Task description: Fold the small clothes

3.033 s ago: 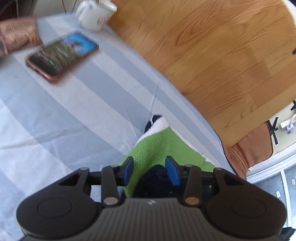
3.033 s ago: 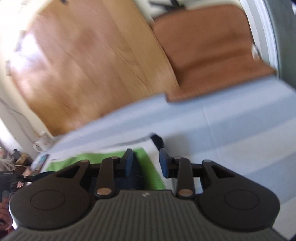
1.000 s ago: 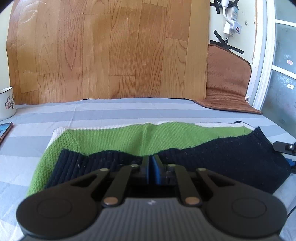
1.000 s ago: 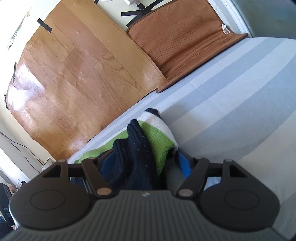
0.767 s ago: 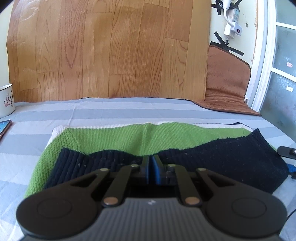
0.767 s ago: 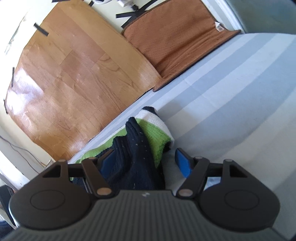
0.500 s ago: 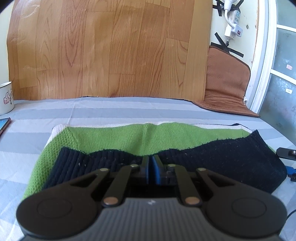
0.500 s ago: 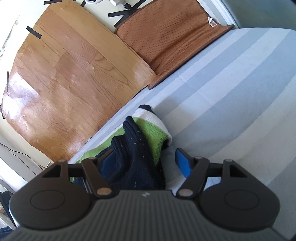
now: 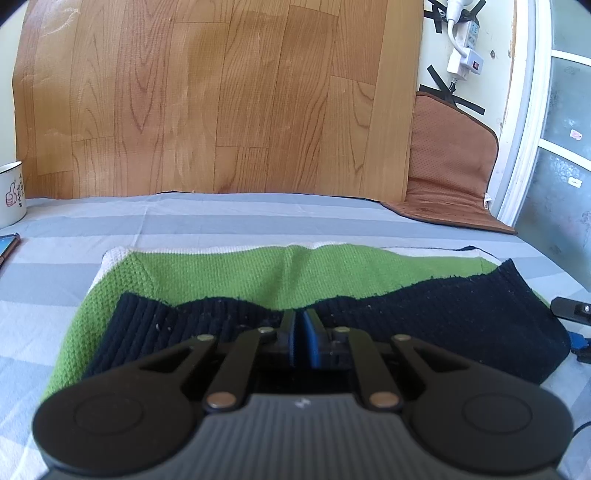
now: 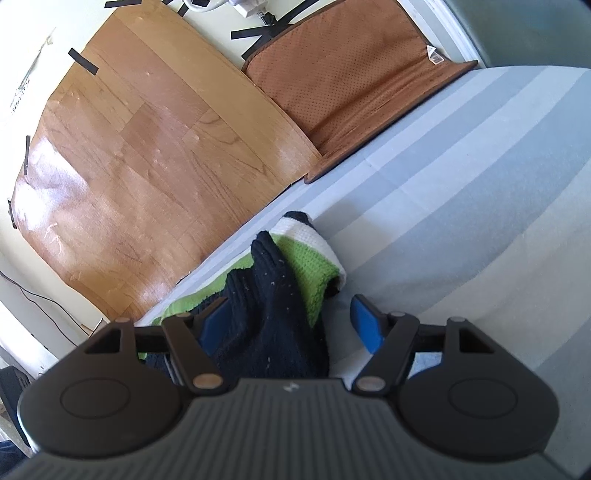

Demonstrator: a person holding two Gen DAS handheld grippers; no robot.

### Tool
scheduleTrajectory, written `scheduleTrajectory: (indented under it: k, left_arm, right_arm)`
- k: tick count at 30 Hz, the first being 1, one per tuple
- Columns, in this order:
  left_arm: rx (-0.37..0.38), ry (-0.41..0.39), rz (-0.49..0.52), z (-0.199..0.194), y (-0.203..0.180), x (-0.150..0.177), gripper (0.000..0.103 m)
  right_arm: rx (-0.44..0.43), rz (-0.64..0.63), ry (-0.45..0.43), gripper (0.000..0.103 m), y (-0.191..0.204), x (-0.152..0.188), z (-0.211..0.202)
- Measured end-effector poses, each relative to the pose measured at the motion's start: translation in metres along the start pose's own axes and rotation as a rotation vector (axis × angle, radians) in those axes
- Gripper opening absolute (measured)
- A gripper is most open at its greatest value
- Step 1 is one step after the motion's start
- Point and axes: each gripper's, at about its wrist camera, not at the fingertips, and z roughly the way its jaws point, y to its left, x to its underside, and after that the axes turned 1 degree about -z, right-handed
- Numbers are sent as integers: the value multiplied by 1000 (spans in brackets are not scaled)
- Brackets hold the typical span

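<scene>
The knit (image 9: 295,273), green with a navy band, lies flat on the striped bed (image 9: 221,218). Soft, light and limp, it should sag unless taken at edges. Left gripper (image 9: 300,338) is pinched on the navy hem; right gripper (image 10: 291,325) gapes wide around the end, gripping nothing.

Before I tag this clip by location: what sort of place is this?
Probably a bedroom: a striped sheet spread like bedding, an enamel mug, a power strip taped to the wall.
</scene>
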Motion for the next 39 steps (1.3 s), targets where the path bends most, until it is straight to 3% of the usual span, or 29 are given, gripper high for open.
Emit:
scheduleTrajectory:
  k: [7, 21, 22, 25, 27, 31, 35, 39]
  left_arm:
    - [11, 3, -8, 0, 2, -1, 9]
    - [17, 2, -8, -1, 4, 0, 10]
    - [23, 1, -13, -2, 4, -1, 12]
    - [76, -13, -63, -13, 12, -3, 32]
    - [88, -74, -95, -33, 24, -7, 46]
    - [-13, -161, -126, -70, 56, -10, 47]
    - [-66, -122, -167, -77, 82, -9, 44]
    - [-102, -78, -120, -73, 76, -1, 44]
  right_arm:
    - [-23, -25, 21, 84, 3, -1, 2]
    - [-21, -80, -23, 86, 7, 8, 0]
    - [-19, -83, -24, 87, 8, 8, 0]
    - [-20, -85, -23, 87, 8, 7, 0]
    - [-20, -87, -23, 87, 9, 7, 1]
    - [-21, -87, -23, 88, 9, 7, 0]
    - [-22, -87, -23, 88, 9, 7, 0]
    - [-28, -87, -22, 88, 9, 7, 0]
